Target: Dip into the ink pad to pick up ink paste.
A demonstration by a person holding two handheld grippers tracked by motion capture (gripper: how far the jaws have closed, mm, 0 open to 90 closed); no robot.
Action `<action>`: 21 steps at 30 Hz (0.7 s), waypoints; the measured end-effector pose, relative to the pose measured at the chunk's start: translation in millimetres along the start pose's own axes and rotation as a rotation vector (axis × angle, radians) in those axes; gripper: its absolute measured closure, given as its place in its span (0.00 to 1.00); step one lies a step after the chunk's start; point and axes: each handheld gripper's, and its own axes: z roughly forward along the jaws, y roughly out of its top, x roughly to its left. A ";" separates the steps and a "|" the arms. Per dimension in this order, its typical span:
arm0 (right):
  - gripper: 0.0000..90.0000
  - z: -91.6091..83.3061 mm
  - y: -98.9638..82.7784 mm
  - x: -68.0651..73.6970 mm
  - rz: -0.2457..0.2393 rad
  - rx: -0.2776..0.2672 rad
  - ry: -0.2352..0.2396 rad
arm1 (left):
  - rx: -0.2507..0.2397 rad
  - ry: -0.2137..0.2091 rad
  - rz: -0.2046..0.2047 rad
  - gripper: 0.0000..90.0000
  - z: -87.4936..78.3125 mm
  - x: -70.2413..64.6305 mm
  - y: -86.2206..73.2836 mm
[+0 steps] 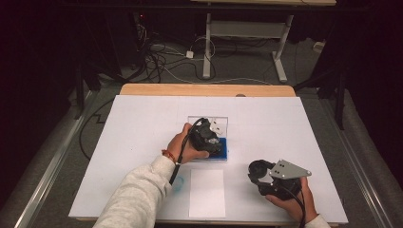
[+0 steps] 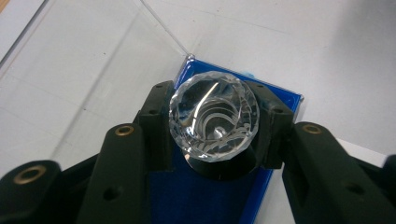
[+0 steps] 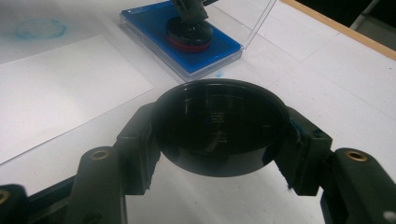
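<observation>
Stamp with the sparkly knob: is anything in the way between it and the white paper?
No, nothing visible. The left tool holds the stamp on the blue ink pad, and just table lies between that and the white paper. The right tool, holding a black cap, sits off to the paper's side.

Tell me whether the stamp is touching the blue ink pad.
Touching. In the right gripper view, the stamp has its black base pressed flat on the blue ink pad, with no gap.

We wear a pale grey sleeve and a red wristband. Each hand-held gripper is black, with brass-ringed screw holes and a trailing black cable.
</observation>
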 end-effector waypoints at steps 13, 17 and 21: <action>0.43 -1.4 -0.3 -1.3 0.005 -0.006 -0.005 | 0.032 -0.023 0.010 0.61 -0.8 3.4 2.9; 0.43 -0.4 -0.5 -0.9 0.006 -0.003 -0.006 | 0.035 -0.025 0.008 0.61 -1.8 4.1 2.5; 0.43 -0.6 -1.0 -1.5 0.009 -0.001 -0.009 | 0.027 -0.031 -0.002 0.61 -2.1 5.5 1.3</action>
